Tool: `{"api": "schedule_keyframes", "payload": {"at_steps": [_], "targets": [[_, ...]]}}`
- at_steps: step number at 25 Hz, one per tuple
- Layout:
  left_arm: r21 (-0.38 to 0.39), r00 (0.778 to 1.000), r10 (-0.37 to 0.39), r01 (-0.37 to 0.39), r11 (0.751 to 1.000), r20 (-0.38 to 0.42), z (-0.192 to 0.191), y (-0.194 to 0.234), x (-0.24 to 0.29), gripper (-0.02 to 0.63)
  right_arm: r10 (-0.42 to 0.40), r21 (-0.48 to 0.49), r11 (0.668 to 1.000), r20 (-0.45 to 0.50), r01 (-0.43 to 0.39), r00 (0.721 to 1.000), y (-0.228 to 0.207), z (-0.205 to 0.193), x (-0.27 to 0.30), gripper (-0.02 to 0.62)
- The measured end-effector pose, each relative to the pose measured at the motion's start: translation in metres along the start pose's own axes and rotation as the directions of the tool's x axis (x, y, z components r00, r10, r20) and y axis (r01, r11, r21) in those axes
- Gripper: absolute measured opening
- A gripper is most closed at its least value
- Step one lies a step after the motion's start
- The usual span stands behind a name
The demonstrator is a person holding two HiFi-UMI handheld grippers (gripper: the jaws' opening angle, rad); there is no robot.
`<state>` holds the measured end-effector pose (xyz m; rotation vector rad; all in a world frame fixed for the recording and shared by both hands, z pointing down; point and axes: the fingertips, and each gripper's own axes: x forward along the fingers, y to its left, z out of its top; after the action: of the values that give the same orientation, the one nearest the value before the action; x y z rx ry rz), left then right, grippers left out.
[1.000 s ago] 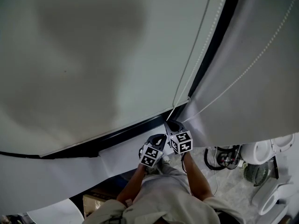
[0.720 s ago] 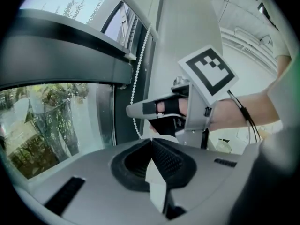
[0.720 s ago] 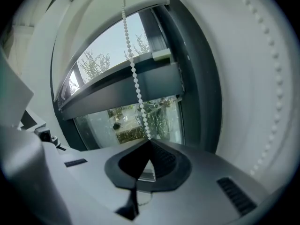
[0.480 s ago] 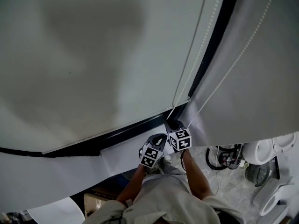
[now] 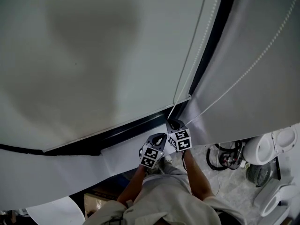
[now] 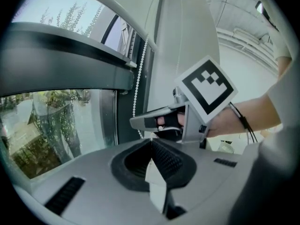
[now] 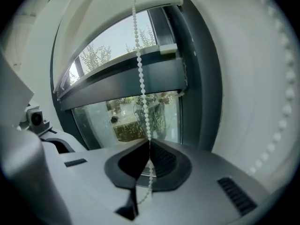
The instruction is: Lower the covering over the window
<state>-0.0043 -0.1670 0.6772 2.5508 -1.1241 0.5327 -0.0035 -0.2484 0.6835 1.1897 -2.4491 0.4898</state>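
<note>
My right gripper [image 7: 149, 143] is clamped on the bead chain [image 7: 138, 60], which hangs just beside the dark window post [image 7: 201, 78]. My left gripper [image 6: 151, 142] is closed, right beside it. The blind [image 5: 93, 55] covers the upper glass, and below its bottom edge the pane [image 7: 136, 118] is bare

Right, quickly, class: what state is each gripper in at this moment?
Left gripper: closed; whether it pinches the bead chain cannot be told.
Right gripper: closed on the bead chain.
</note>
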Motion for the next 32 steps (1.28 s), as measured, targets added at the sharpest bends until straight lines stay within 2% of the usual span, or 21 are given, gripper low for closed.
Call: {"api": "schedule_keyframes", "payload": {"at_steps": [5, 10, 12, 14, 16, 22, 25, 27, 32], "targets": [[0.002, 1.000, 0.024, -0.024, 1.000, 0.020, 0.004, 0.002, -0.007, 0.015, -0.027, -0.077, 0.997, 0.024, 0.028, 0.999, 0.006, 0.007, -0.013, 0.017], [0.000, 0.998, 0.054, -0.054, 0.999, 0.039, 0.005, 0.003, -0.017, 0.017, -0.028, -0.121, 0.992, 0.055, 0.035, 0.998, 0.015, 0.015, -0.033, 0.108], [-0.005, 0.997, 0.062, -0.062, 0.998, 0.053, 0.006, 0.005, -0.024, 0.020, -0.035, -0.138, 0.989, 0.066, 0.043, 0.997, 0.019, 0.018, -0.040, 0.125], [-0.012, 0.996, 0.067, -0.066, 0.998, 0.063, 0.008, 0.006, -0.028, 0.060, -0.044, -0.151, 0.987, 0.079, 0.055, 0.996, 0.020, 0.025, -0.050, 0.155], [-0.021, 0.995, 0.073, -0.072, 0.997, 0.071, 0.010, 0.008, -0.031, 0.097, -0.052, -0.159, 0.985, 0.100, 0.067, 0.994, 0.020, 0.033, -0.063, 0.158], [-0.028, 0.985, 0.089, -0.085, 0.996, 0.149, 0.033, 0.013, -0.054, 0.104, -0.055, -0.170, 0.981, 0.205, 0.090, 0.977, 0.033, 0.065, -0.099, 0.155], [-0.015, 0.979, 0.069, -0.067, 0.998, 0.191, 0.050, 0.008, -0.065, 0.109, -0.048, -0.173, 0.980, 0.252, 0.094, 0.966, 0.041, 0.081, -0.116, 0.133], [-0.009, 0.976, 0.055, -0.055, 0.998, 0.211, 0.062, 0.005, -0.072, 0.141, -0.046, -0.170, 0.981, 0.278, 0.097, 0.959, 0.044, 0.090, -0.126, 0.130], [-0.008, 0.953, 0.067, -0.068, 0.998, 0.296, 0.092, 0.004, -0.097, 0.147, -0.049, -0.154, 0.983, 0.322, 0.104, 0.945, 0.051, 0.103, -0.150, 0.114]]}}
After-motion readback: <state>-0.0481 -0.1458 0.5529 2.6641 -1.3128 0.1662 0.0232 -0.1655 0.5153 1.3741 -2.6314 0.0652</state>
